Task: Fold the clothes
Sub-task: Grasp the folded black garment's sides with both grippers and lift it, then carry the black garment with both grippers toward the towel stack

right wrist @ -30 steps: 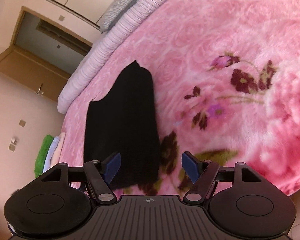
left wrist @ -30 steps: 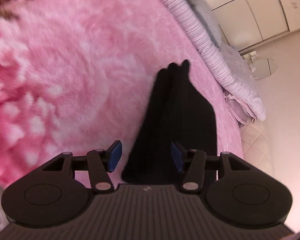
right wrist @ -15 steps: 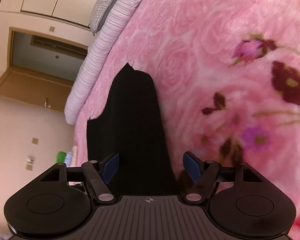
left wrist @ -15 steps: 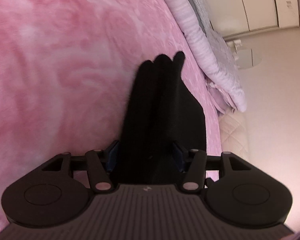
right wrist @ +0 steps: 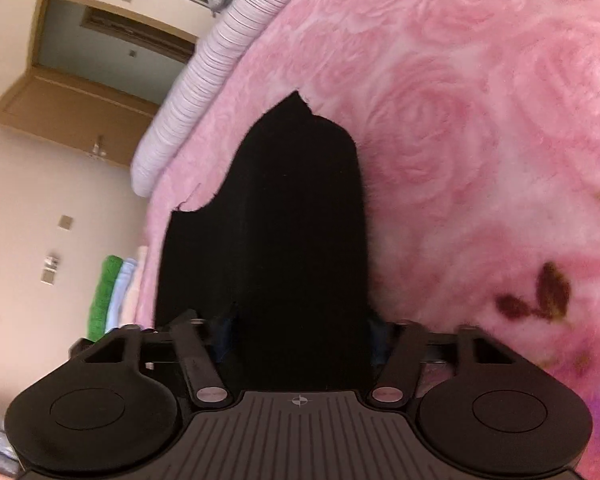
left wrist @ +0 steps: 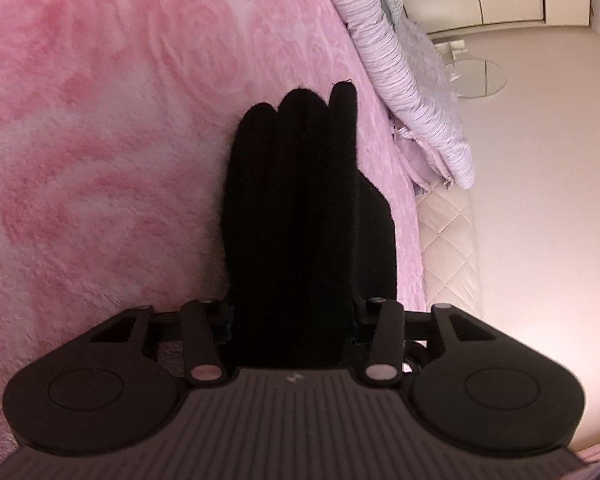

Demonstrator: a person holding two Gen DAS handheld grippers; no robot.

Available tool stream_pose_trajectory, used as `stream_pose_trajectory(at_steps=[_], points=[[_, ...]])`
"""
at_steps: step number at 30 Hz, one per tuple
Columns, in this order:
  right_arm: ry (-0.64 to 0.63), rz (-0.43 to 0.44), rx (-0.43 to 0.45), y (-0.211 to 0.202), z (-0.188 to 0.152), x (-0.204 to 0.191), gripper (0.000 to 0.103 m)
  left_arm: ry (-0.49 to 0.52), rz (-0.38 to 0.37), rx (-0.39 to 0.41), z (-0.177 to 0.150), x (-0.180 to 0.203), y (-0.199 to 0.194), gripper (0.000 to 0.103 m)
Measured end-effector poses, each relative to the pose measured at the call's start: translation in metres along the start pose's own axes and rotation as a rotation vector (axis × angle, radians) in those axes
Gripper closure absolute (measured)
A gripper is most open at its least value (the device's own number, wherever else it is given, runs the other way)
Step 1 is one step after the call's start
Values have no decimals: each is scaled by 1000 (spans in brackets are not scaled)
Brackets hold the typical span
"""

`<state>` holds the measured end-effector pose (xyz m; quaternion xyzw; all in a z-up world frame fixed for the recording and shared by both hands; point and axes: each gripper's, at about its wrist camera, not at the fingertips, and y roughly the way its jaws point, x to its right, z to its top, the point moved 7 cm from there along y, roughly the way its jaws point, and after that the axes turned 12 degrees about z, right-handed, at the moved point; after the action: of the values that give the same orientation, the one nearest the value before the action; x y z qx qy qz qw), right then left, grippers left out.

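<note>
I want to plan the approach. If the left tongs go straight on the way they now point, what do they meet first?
The black garment: its near end already lies between the closing left tongs, so they run along it over the pink blanket. Whether the pads press it yet is unclear.

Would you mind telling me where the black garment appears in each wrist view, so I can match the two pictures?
Left wrist: black garment at centre, running up from between the fingers.
Right wrist: black garment centre-left, likewise between the fingers.
Shared landmark: striped bedding roll beyond the pink blanket.

Pink blanket (left wrist: 100,140), striped pillow (left wrist: 384,52), folded towels (right wrist: 116,292).
</note>
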<state>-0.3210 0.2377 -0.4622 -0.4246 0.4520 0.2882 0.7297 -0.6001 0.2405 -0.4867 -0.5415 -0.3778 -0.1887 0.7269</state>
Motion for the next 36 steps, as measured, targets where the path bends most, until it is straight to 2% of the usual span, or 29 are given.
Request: stream_pose_trajectory(at_steps=[5, 7, 11, 16, 21, 25, 28, 32, 36], points=[[62, -69, -41, -1, 4, -18, 61, -60, 58, -36, 5, 10, -10, 71], [70, -88, -63, 2, 13, -34, 62, -94, 71, -35, 8, 21, -27, 72], [79, -58, -107, -1, 30, -83, 62, -165, 71, -3, 14, 46, -75, 72], [63, 7, -189, 7, 45, -160, 62, -212, 95, 103, 25, 81, -154, 72], [9, 90, -286, 36, 43, -238, 62, -263, 88, 261, 26, 89, -241, 72], [-59, 138, -359, 74, 16, -299, 62, -302, 77, 370, 23, 62, -319, 72], [-97, 167, -404, 113, -16, -346, 62, -311, 80, 429, 25, 30, -385, 72], [-113, 206, -416, 173, -74, -408, 62, -288, 108, 463, 41, -23, -485, 72], [-68, 236, -392, 240, -139, -461, 62, -245, 149, 464, 69, -74, -575, 72]])
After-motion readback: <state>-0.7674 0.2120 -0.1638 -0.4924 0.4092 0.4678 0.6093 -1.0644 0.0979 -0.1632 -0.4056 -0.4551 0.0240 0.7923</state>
